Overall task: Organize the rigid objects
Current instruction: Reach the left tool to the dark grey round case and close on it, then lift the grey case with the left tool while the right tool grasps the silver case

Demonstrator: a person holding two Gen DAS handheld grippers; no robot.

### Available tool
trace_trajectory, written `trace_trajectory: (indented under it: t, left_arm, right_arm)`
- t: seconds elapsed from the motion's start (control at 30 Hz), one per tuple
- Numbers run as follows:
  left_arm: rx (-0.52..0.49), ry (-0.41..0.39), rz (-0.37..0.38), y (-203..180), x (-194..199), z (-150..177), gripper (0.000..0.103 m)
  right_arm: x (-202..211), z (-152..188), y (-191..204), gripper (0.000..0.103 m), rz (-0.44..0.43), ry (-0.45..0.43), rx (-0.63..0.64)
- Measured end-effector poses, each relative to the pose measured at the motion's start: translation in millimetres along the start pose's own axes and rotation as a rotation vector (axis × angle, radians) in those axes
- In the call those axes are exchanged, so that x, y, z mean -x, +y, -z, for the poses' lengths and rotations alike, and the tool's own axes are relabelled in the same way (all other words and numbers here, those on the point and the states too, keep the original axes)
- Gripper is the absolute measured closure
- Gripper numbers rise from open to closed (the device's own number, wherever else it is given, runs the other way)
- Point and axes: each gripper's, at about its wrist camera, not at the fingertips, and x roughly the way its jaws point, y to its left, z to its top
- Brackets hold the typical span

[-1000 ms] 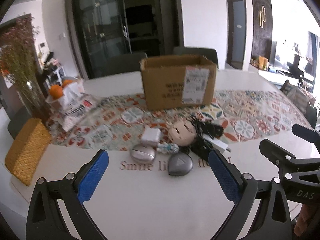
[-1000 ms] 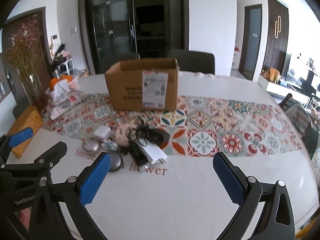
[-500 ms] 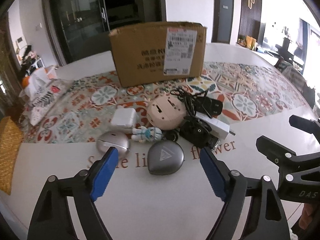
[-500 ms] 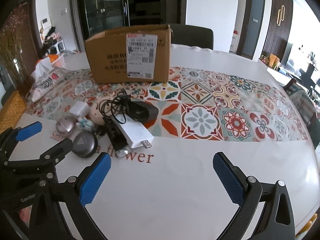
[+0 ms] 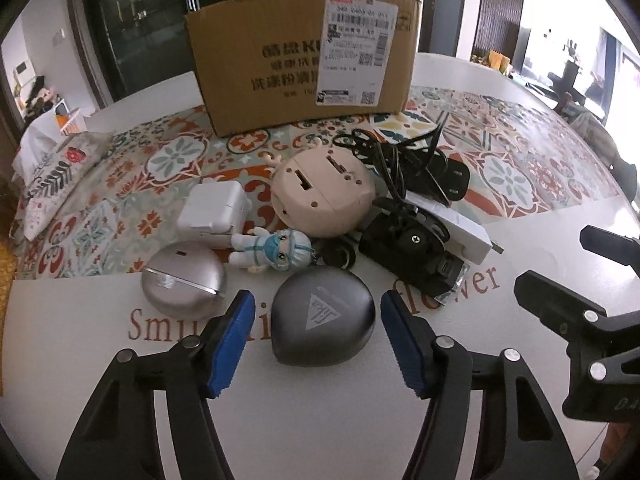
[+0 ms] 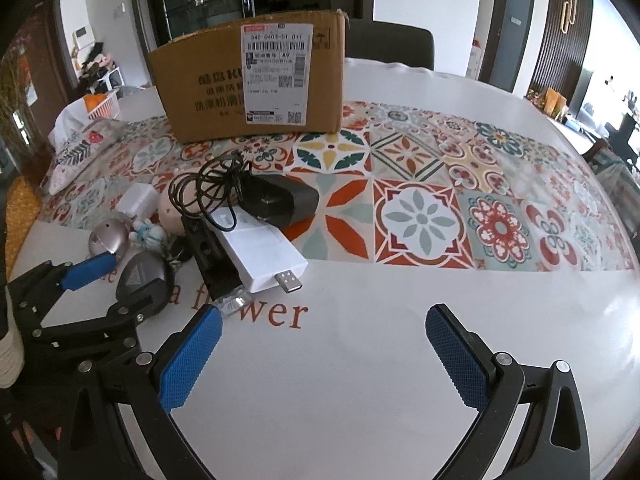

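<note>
A pile of small items lies on the white table in front of a cardboard box (image 5: 304, 60). My left gripper (image 5: 318, 320) is open, its blue pads on either side of a dark grey teardrop case (image 5: 322, 318), not touching it. Behind it are a silver round case (image 5: 184, 278), a small astronaut figurine (image 5: 276, 250), a white charger (image 5: 212, 210), a beige round toy (image 5: 322, 196), black cables with a plug (image 5: 412, 168), a black device (image 5: 412, 254) and a white USB adapter (image 6: 260, 250). My right gripper (image 6: 320, 340) is open and empty over bare table, right of the pile.
A patterned tile runner (image 6: 440, 208) crosses the table. A printed bag (image 5: 48, 184) and a woven yellow mat (image 6: 20, 216) lie at the left. Dark chairs (image 6: 392, 46) stand behind the table. The left gripper (image 6: 112, 276) shows in the right wrist view.
Both grippers moved forward and down toward the pile. The left gripper narrowed and now straddles the dark grey case. The right gripper came closer to the table, still wide open.
</note>
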Motion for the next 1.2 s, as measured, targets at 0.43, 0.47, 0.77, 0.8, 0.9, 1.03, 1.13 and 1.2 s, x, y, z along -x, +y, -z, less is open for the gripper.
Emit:
trace_trajectory:
  t: [0.43, 0.47, 0.77, 0.8, 0.9, 1.03, 1.13, 1.2]
  left_arm:
    - [0.001, 0.002, 0.027, 0, -11, 3, 0.048]
    - [0.002, 0.004, 0.03, 0, -11, 3, 0.048]
    - [0.016, -0.021, 0.057, 9, 12, 5, 0.048]
    - [0.018, -0.029, 0.057, 11, 17, 5, 0.048]
    - [0.031, -0.052, 0.041, 20, 31, 5, 0.048]
    - [0.051, -0.071, -0.001, 40, 45, 7, 0.048]
    - [0.072, -0.08, -0.038, 60, 54, 12, 0.048]
    - [0.08, -0.084, -0.068, 73, 60, 16, 0.048]
  right_arm:
    - [-9, 2, 4, 0.001, -0.015, 0.025, -0.002]
    - [-8, 2, 5, 0.001, -0.016, 0.027, 0.0]
    - [2, -1, 12, 0.001, -0.026, 0.021, 0.006]
    - [4, -2, 13, 0.001, -0.027, 0.017, 0.007]
    - [12, -5, 20, 0.001, -0.042, 0.001, 0.021]
    - [21, -12, 37, 0.001, -0.057, -0.027, 0.054]
    - [25, -16, 57, 0.001, -0.088, -0.047, 0.092]
    - [26, -20, 75, 0.001, -0.111, -0.063, 0.13]
